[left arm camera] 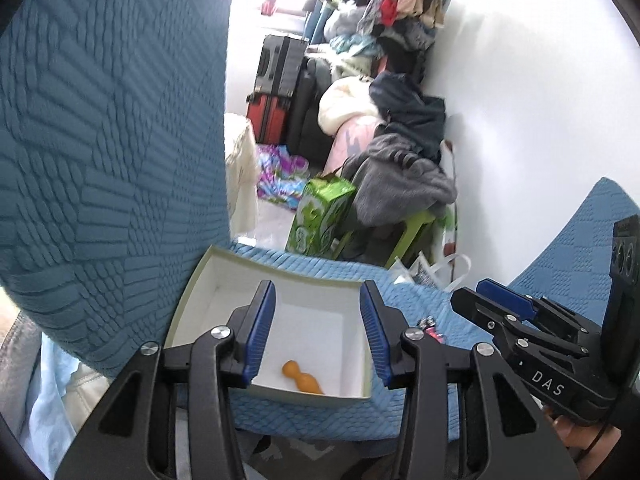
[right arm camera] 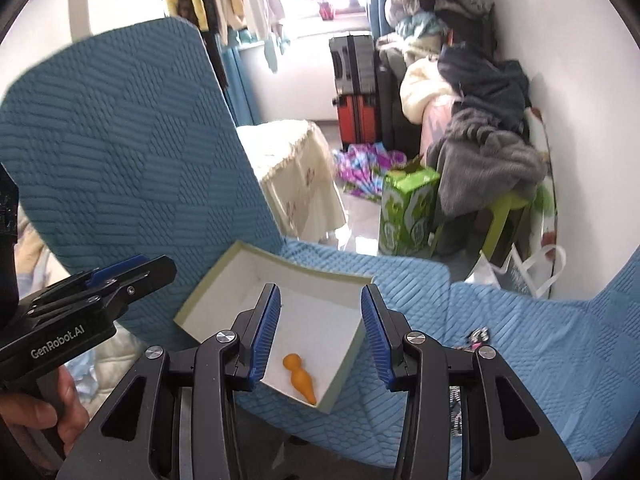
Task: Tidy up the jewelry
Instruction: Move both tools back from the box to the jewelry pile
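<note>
An open white box (left arm camera: pixel 240 270) (right arm camera: pixel 224 282) lies on the blue quilted chair seat (left arm camera: pixel 404 292) (right arm camera: pixel 532 344). Inside it lies one orange bead-like piece (left arm camera: pixel 302 377) (right arm camera: pixel 300 378). My left gripper (left arm camera: pixel 318 332) hovers above the box, open, nothing between its blue pads. My right gripper (right arm camera: pixel 320 334) hangs over the same box, also open and empty. Each shows from the side in the other's view: the right gripper (left arm camera: pixel 472 298) at the right, the left gripper (right arm camera: pixel 158 270) at the left. A small dark-and-pink jewelry item (left arm camera: pixel 430 328) (right arm camera: pixel 478 336) lies on the seat right of the box.
The blue chair back (left arm camera: pixel 112 160) (right arm camera: pixel 120 152) rises at the box's left. Beyond the seat stand a green carton (left arm camera: pixel 324 216) (right arm camera: pixel 404 208), a green stool under piled clothes (right arm camera: pixel 488 152), suitcases (right arm camera: pixel 356 92) and a white bag (right arm camera: pixel 532 272) by the wall.
</note>
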{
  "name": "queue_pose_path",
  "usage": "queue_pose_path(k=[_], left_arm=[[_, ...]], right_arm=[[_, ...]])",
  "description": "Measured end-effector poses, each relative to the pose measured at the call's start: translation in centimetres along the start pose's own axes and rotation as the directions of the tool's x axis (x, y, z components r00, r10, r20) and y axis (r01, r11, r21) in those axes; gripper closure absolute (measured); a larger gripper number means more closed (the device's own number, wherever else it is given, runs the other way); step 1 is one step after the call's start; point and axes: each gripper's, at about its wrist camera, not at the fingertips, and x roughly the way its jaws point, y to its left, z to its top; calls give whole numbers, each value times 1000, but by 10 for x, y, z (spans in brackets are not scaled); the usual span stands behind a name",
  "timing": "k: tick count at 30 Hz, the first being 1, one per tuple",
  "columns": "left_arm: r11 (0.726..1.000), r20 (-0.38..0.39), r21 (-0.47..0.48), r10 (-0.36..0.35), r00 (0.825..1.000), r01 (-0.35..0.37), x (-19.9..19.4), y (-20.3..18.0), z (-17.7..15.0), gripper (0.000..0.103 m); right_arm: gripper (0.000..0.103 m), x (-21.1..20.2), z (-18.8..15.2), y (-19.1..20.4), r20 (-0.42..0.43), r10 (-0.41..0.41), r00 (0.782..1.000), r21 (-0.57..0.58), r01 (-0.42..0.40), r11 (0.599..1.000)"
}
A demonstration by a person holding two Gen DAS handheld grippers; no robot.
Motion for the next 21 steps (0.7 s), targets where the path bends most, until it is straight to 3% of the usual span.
queue_pose_path(k=[10,21], left_arm=[[998,67,42,-39,997,37,-15,-38,2,58],[994,84,57,-95,992,91,-1,-69,-11,58]], right_arm=[[63,-43,-3,-31,96,-42,994,-26,44,999],[63,-55,-31,-74,106,-97,990,-3,98,995]])
